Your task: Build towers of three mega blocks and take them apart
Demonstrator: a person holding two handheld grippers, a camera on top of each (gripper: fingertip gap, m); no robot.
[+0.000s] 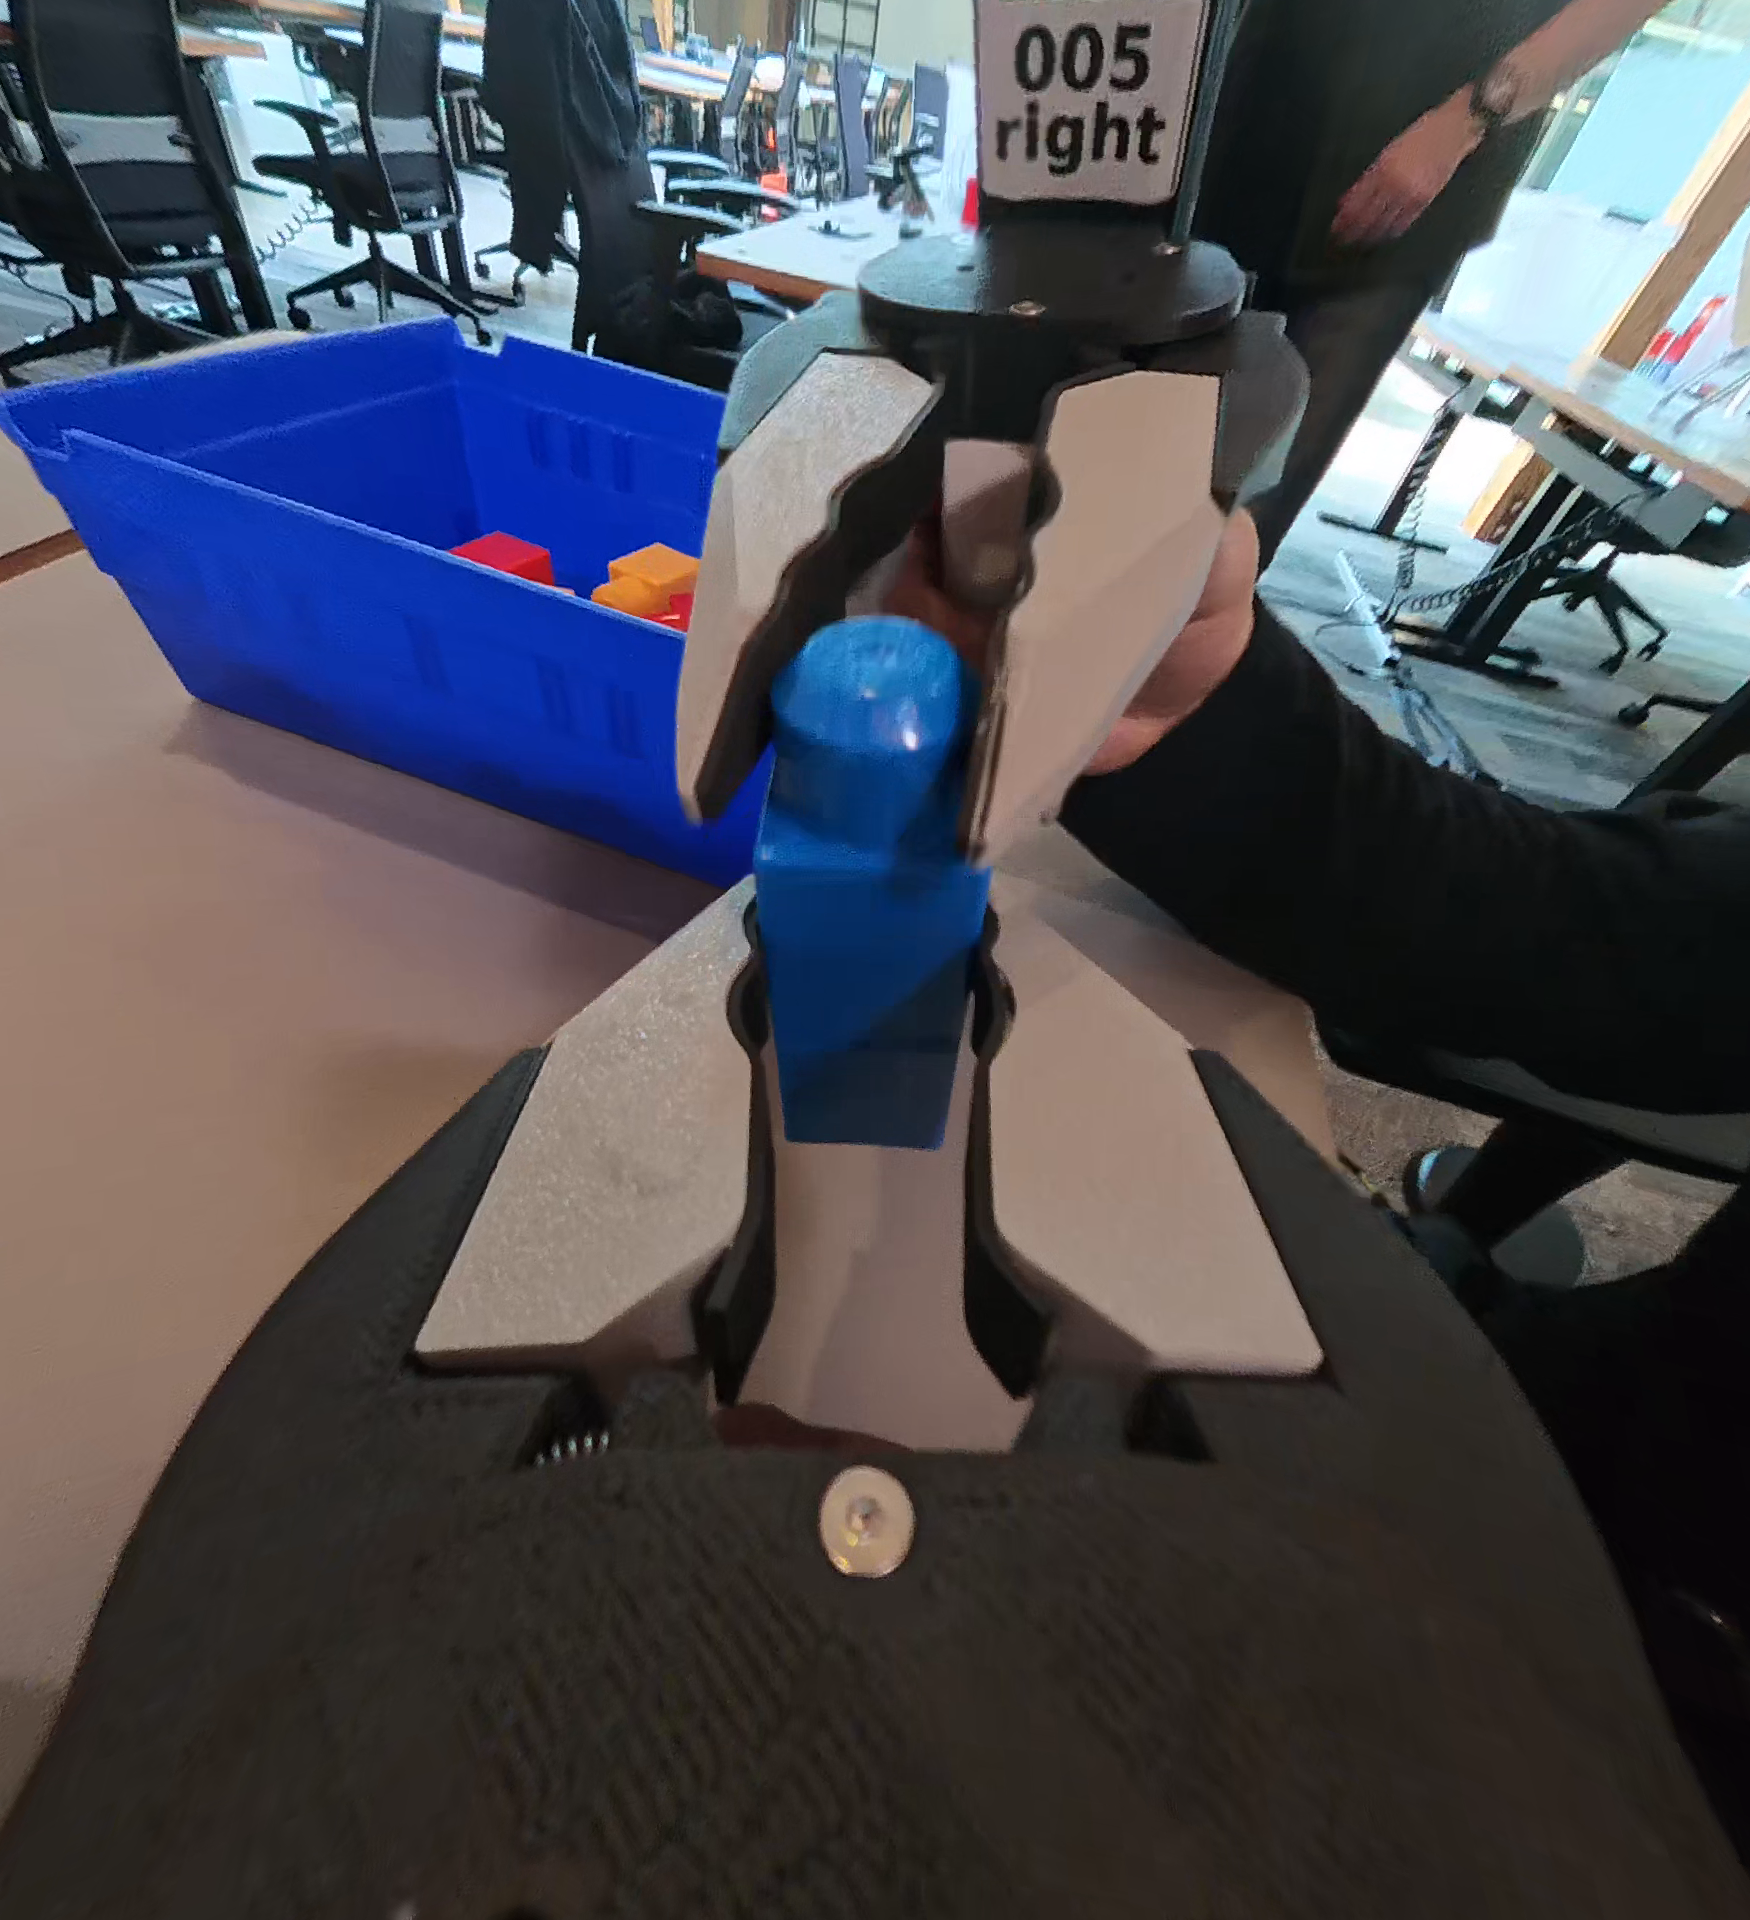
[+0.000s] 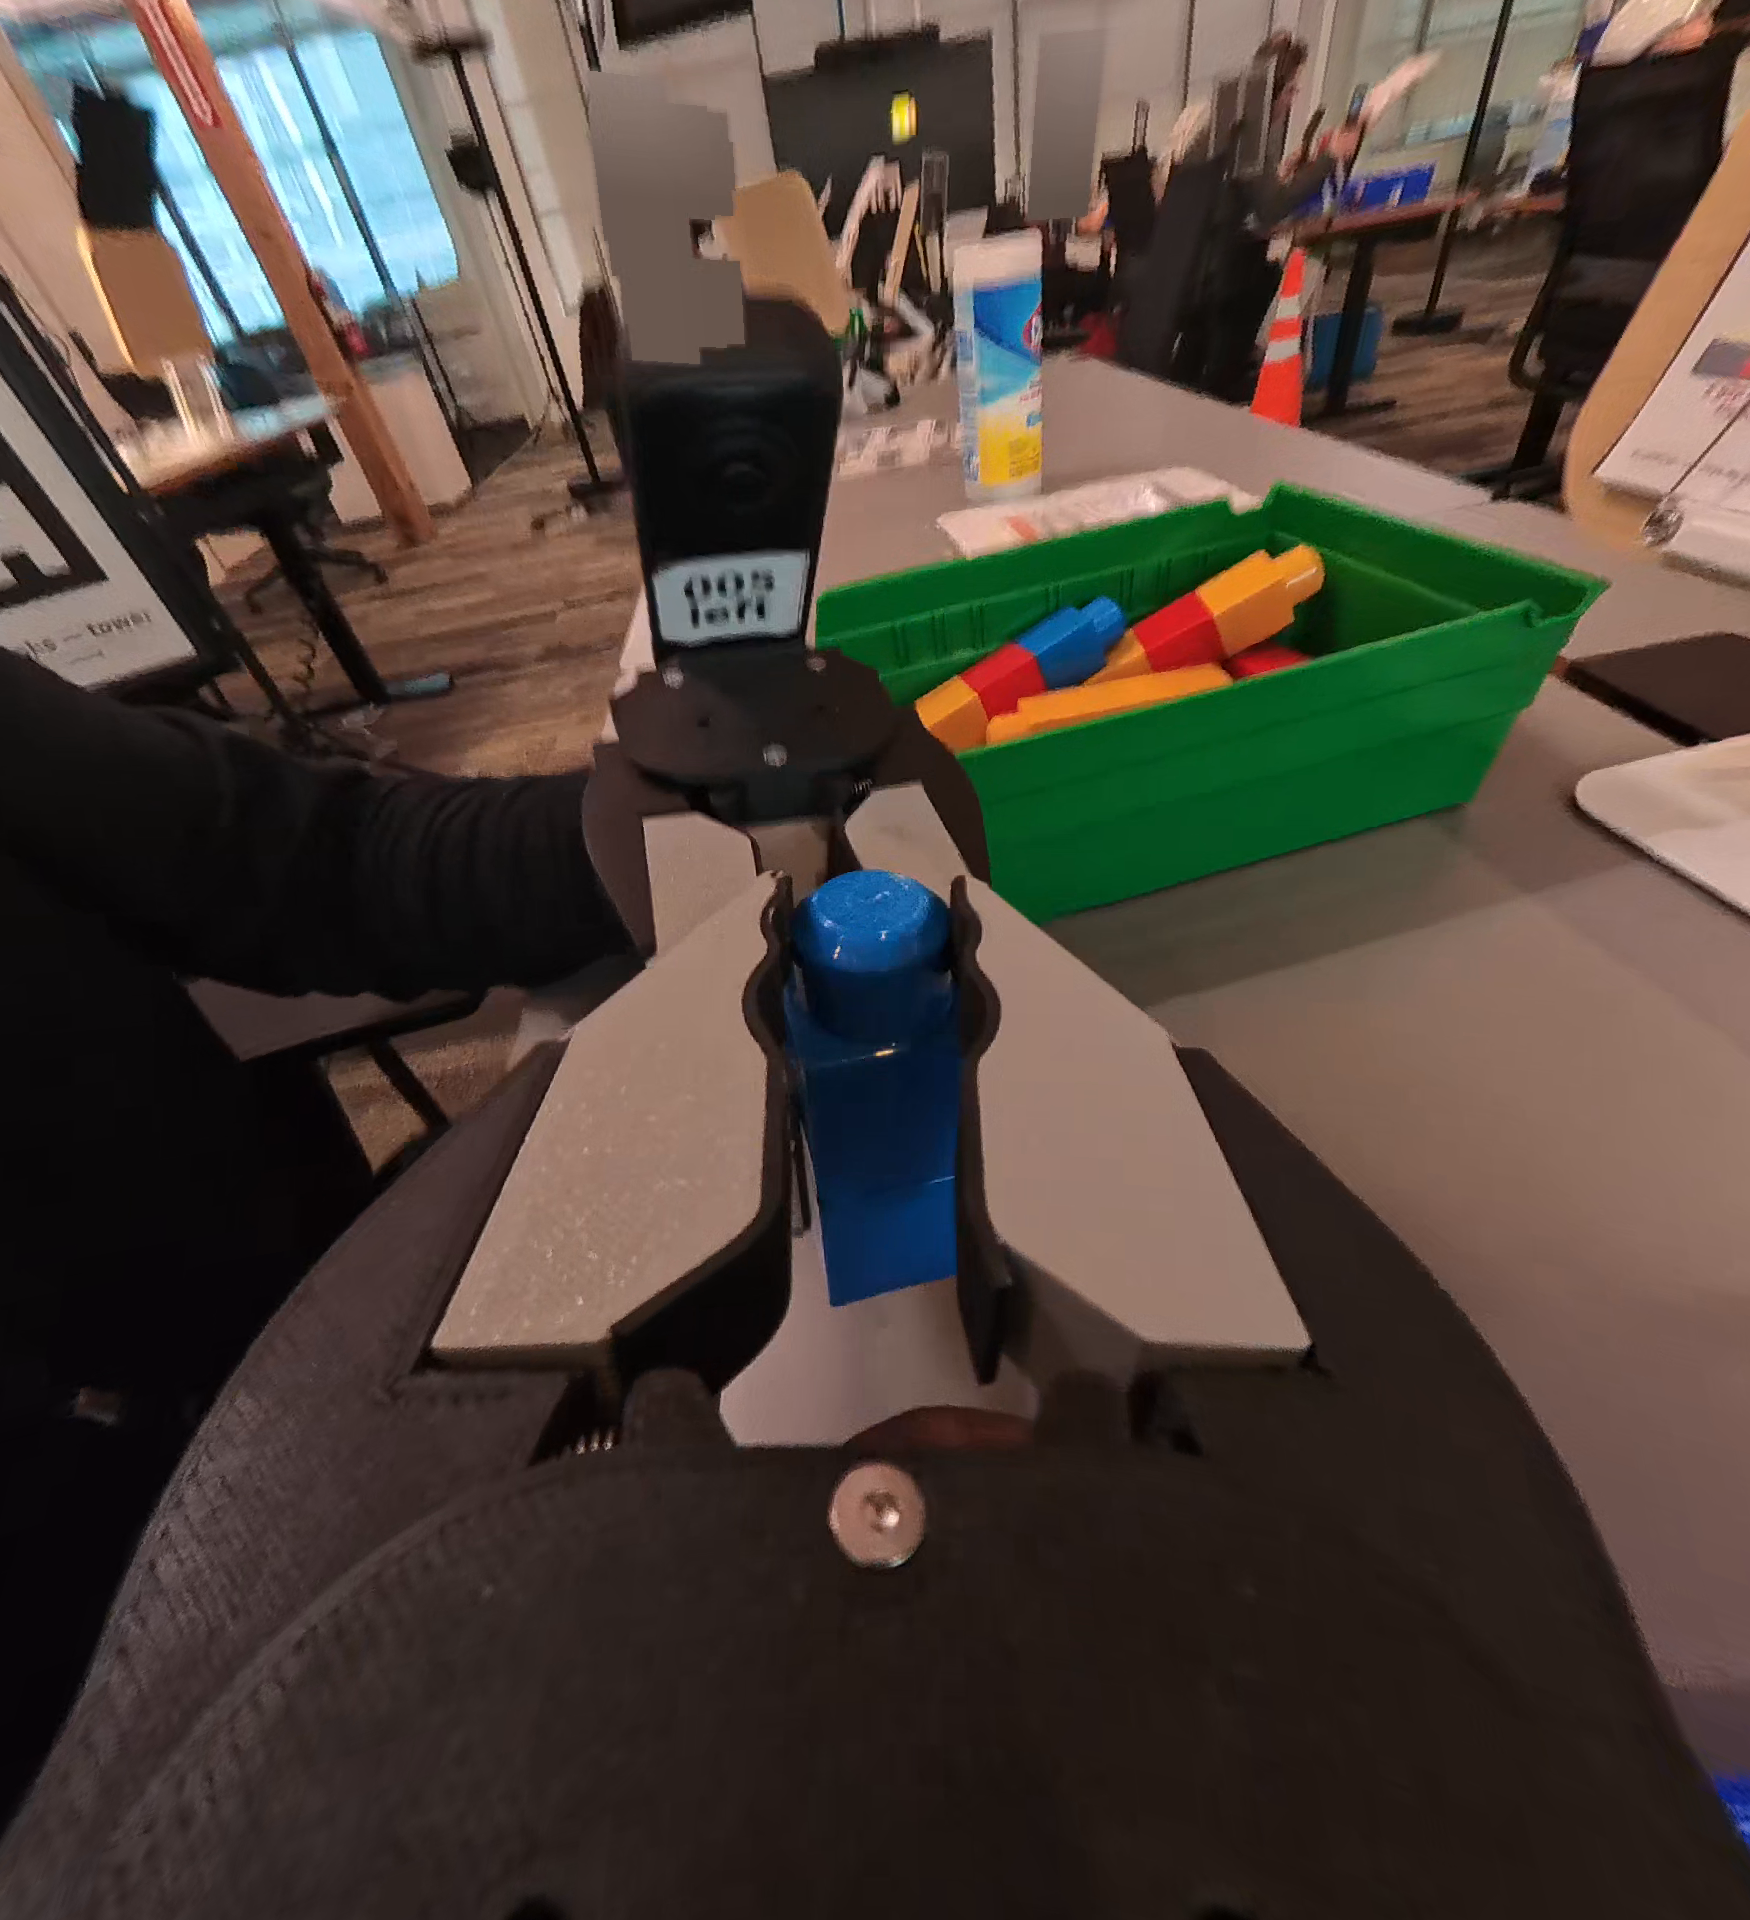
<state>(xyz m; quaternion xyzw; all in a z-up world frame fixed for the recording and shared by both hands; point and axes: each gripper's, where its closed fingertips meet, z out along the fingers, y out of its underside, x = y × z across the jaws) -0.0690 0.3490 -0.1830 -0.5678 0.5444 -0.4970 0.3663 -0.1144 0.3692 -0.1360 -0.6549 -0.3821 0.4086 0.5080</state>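
The blue block lies lengthwise between your facing grippers, body clamped in your left gripper, stud pinched by your right gripper.

— What do the left tongs look like?
— Black ribbed plastic body, grey angular finger plates, one silver screw.
— And the person?
— Long black sleeve.
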